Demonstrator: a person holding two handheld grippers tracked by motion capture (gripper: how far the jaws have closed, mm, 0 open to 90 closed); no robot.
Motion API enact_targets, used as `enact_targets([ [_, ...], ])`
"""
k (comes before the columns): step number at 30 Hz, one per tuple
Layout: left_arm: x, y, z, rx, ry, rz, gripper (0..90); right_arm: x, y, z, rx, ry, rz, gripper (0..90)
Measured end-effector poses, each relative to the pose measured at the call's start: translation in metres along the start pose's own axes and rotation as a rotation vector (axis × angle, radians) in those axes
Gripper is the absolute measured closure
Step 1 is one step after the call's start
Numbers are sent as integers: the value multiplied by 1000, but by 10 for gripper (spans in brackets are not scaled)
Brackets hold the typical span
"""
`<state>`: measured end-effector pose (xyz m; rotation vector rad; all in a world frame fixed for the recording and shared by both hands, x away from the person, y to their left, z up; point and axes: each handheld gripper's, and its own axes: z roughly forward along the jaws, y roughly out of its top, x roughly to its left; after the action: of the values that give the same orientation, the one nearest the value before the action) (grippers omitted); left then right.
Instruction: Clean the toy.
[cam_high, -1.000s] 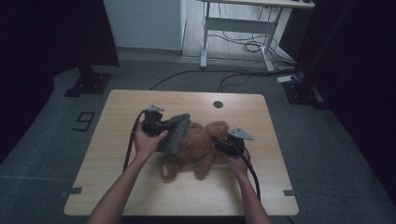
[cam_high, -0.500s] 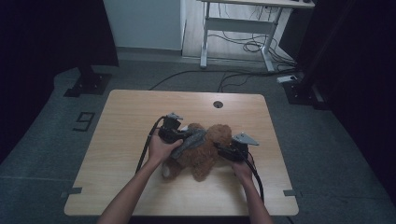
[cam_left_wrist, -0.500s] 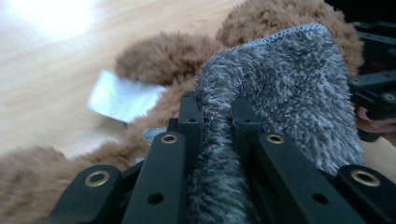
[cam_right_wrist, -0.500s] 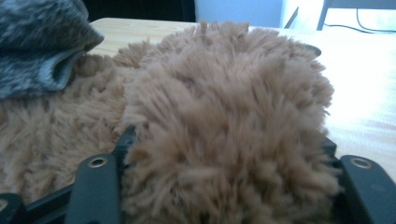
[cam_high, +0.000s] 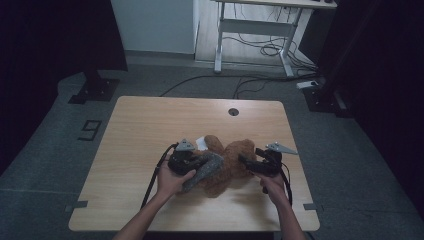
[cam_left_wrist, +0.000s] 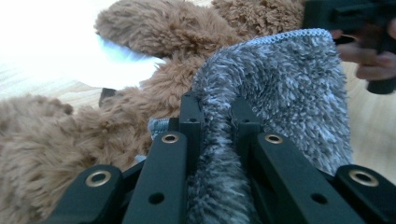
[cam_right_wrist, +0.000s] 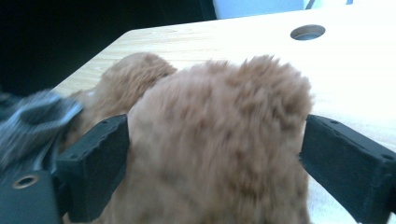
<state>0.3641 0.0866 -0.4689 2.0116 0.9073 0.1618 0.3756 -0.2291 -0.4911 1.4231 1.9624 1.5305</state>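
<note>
The left gripper (cam_left_wrist: 215, 116) pinched the grey cloth (cam_left_wrist: 289, 93) tightly, the right gripper (cam_right_wrist: 212, 154), jaws just opening wide around the teddy bear (cam_right_wrist: 215, 140), might let it slide.

Grey floor (cam_high: 60, 125), white wall (cam_high: 152, 25), white desk frame (cam_high: 255, 30), tangled cables (cam_high: 260, 50), dim light

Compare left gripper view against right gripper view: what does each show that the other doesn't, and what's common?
Left gripper view: the left claw shut on a grey fuzzy cloth, a white tag on the plush, and the person's other hand at top right.
Right gripper view: the right claw, whose jaws have just been opening, wide on either side of a plush limb, plus the round hole in the table top.
Both: the brown plush toy and the wooden table.
</note>
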Motion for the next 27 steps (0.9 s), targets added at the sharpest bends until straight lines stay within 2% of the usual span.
enact_targets([
  [3, 0, -5, -2, -15, -15, -18, 789, 1, 3, 17, 74, 11, 13, 33],
  [5, -1, -8, -3, -21, -23, -22, 789, 3, -3, 30, 143, 5, 19, 0],
  [6, -1, -10, -4, -26, -27, -26, 790, 5, -6, 33, 152, -3, 14, 0],
  [8, -4, -13, -5, -32, -30, -18, 790, 7, -15, 34, 117, -16, 13, 16],
  [11, -8, -17, -6, -36, -41, -13, 790, 11, -23, 26, 103, -16, -30, 91],
  [16, -25, -27, -8, -41, -30, 46, 791, 15, -35, 9, 94, -18, -91, 185],
  [19, -32, -34, -8, -51, -20, 72, 791, 19, -46, 2, 49, -23, -118, 254],
  [23, -37, -37, -8, -59, -18, 79, 791, 25, -61, -5, -20, -50, -145, 332],
  [27, -42, -22, -11, -39, -42, 56, 786, 25, -69, -9, -45, -59, -154, 369],
])
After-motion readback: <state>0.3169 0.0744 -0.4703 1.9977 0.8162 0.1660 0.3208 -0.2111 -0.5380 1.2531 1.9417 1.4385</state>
